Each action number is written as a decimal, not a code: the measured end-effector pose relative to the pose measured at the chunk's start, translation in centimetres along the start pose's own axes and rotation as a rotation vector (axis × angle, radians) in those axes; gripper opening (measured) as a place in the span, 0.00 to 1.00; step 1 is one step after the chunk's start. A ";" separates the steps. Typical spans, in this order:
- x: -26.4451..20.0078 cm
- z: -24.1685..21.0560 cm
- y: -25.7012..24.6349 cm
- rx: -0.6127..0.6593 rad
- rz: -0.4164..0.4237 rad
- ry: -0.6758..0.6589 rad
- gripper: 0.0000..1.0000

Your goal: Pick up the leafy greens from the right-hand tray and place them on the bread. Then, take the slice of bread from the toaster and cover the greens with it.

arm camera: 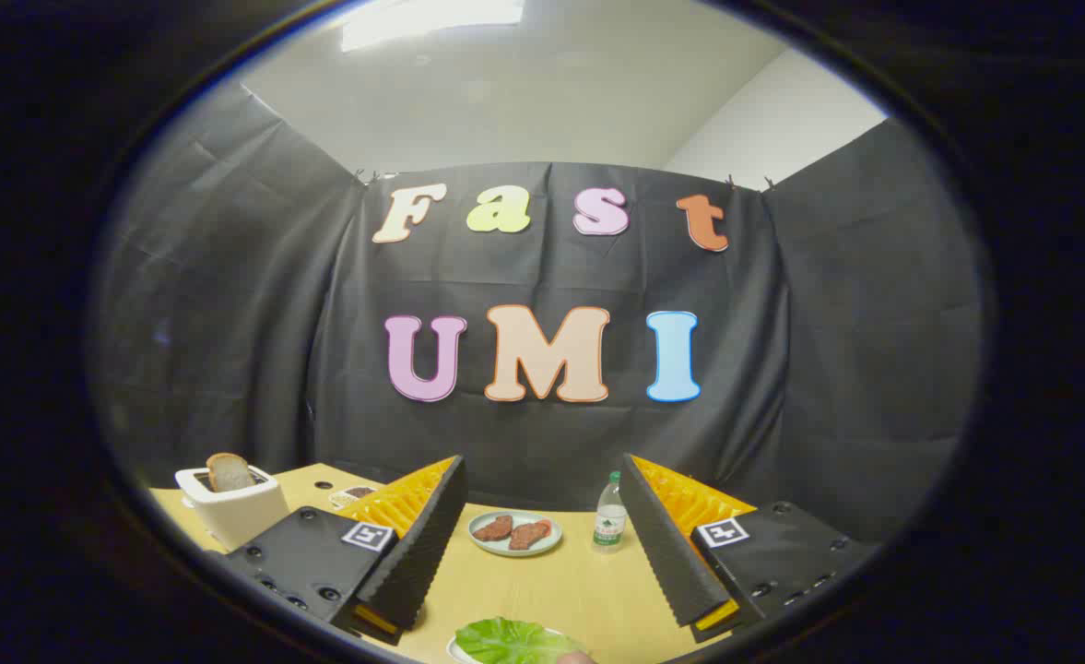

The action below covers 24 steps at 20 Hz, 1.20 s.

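Green leafy greens (514,640) between open claw (542,553)

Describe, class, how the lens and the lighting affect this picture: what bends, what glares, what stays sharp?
Gripper view: fisheye lens bows the cloth wall and table edges; ceiling light glares white; toaster, plate and bottle look small but fairly sharp; greens sit between the open gripper fingers, cut off low.

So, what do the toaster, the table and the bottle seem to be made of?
Toaster: probably glossy white plastic, smooth shell.
Table: likely light wood or laminate, matte and even.
Bottle: clear plastic, it seems, with a green cap.
The tool hangs open above the table.
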State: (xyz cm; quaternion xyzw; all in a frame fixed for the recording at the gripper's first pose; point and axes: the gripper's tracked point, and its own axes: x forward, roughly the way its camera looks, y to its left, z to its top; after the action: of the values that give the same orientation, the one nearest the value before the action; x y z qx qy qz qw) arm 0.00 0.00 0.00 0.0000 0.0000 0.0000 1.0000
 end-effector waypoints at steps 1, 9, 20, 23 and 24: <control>0.0 0.1 -0.2 0.002 -0.004 -0.002 1.00; 0.4 -0.4 -0.9 0.006 -0.009 0.003 1.00; 0.6 -2.0 -1.0 0.011 0.026 0.035 1.00; 1.0 -3.6 -0.7 -0.011 0.073 0.087 1.00; 1.1 -3.9 -0.7 -0.016 0.085 0.101 1.00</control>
State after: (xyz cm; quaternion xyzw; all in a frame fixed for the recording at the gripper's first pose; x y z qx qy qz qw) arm 1.12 -0.72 -3.93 -0.0079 0.0504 0.0423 0.9978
